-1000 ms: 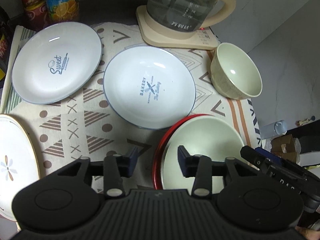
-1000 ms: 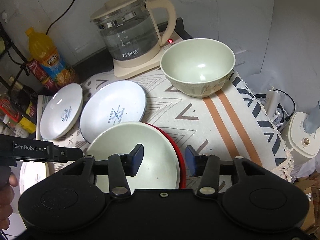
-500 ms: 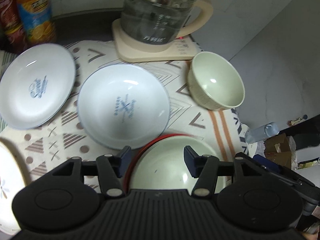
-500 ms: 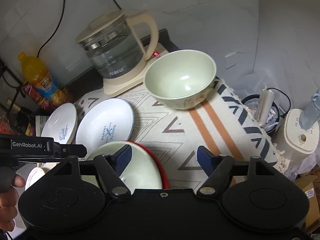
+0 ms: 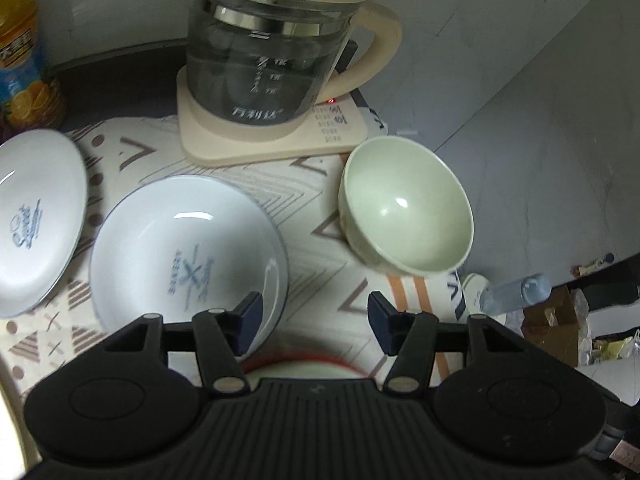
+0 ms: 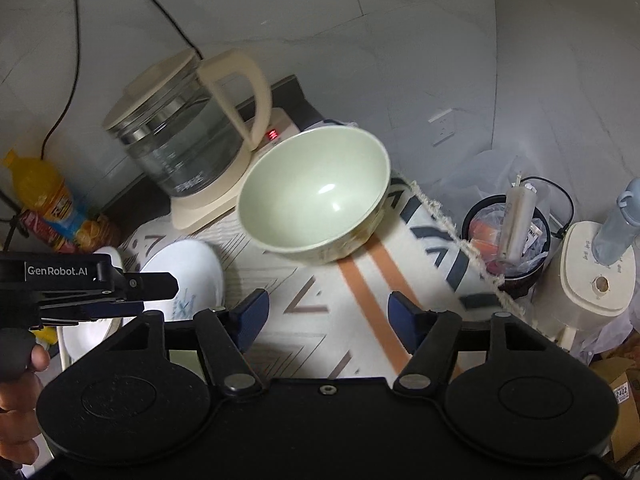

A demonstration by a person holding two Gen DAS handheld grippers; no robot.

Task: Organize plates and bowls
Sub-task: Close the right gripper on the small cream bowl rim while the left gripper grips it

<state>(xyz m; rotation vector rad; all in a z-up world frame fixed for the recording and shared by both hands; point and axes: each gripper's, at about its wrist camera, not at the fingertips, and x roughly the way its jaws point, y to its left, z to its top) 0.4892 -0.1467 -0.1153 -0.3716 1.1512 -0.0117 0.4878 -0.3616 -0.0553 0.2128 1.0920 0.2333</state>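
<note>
Fingers of both grippers, left (image 5: 314, 322) and right (image 6: 328, 318), have just been opening and hold nothing. Green bowl (image 6: 316, 196) stands alone far right on the bench; bakery plate (image 5: 188, 248) and sweet plate (image 5: 36, 220) remain unstacked.

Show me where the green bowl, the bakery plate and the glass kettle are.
green bowl (image 6: 316, 196), right wrist view, on its inner bottom.
bakery plate (image 5: 188, 256), left wrist view, on its centre near the blue print.
glass kettle (image 5: 264, 68), left wrist view, on its clear glass wall.
</note>
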